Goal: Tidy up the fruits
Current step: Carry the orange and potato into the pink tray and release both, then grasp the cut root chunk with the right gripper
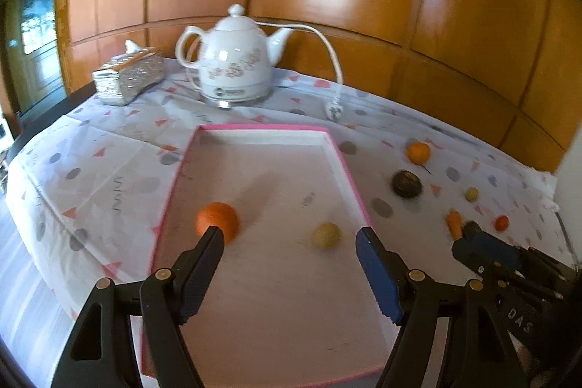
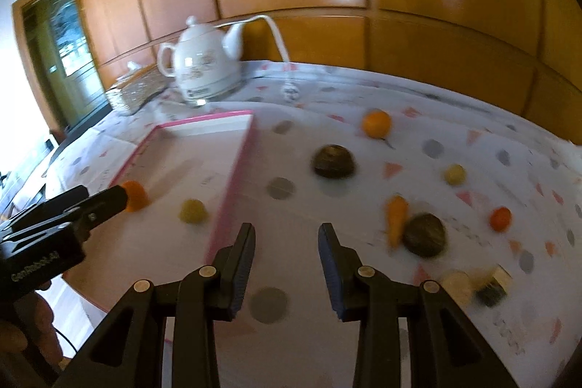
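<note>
A pink-rimmed white tray point(image 1: 342, 155) holds an orange fruit point(image 1: 218, 220) and a small yellow fruit point(image 1: 326, 235). My left gripper point(image 1: 291, 239) is open and empty above the tray, near both fruits. My right gripper point(image 2: 286, 235) is open and empty over the tablecloth, just right of the tray's rim point(image 2: 232, 184). On the cloth to its right lie an orange point(image 2: 376, 123), a dark round fruit point(image 2: 333, 161), a small yellow fruit point(image 2: 454, 174), a carrot point(image 2: 396, 219), a second dark fruit point(image 2: 425, 234) and a small red-orange fruit point(image 2: 500, 219).
A white electric kettle point(image 1: 238, 60) with cord and plug point(image 1: 334, 111) stands behind the tray, beside a silver tissue box point(image 1: 127, 79). A pale round item point(image 2: 456, 286) and a dark-and-gold item point(image 2: 493, 286) lie at the right. A wooden panel wall backs the table.
</note>
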Motion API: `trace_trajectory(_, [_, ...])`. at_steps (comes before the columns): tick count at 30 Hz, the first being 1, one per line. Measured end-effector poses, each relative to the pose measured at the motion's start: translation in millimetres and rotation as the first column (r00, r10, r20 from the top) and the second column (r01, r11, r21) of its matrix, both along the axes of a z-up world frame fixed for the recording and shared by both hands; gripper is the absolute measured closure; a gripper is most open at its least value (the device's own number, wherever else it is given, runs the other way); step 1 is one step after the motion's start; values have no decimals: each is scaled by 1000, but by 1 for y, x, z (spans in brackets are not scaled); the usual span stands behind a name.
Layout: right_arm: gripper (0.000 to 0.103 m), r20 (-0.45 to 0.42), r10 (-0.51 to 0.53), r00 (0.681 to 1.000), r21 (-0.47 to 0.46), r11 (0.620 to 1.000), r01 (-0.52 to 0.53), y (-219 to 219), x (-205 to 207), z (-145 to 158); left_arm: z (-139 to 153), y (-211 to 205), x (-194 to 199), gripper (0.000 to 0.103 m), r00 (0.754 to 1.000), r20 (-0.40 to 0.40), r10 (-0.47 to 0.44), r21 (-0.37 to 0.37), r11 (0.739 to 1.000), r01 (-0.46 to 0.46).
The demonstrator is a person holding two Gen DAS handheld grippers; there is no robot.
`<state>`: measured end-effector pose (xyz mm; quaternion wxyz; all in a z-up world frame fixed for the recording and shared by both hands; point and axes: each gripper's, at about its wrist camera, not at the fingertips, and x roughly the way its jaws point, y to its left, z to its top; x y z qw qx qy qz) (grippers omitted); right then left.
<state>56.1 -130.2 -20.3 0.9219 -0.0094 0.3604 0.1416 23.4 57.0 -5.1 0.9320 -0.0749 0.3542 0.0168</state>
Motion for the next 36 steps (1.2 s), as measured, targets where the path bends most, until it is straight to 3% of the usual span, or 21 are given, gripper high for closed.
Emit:
trace_trajectory(13, [67,-24,-238,971,-10,971,238,-105,-30,-12,-6,-48,0,28,981,-33,-191,4,982,191])
trace_trajectory(21, [67,-54,-331,942,7,943,332,-146,-39,-24,-12,-78,3,28,946,-68,-318,-1,948,319])
trace_trajectory(29, [67,-79,-317,945,17,947,319,-153,-31,-31,-20,-107,6,28,901,-93,-424,-20,905,424])
trace_trajectory(36, [65,-80,-294,952,-30,956,293,-154,-10,-40,-26,-116,6,28,881,-104,-462,-45,887,460])
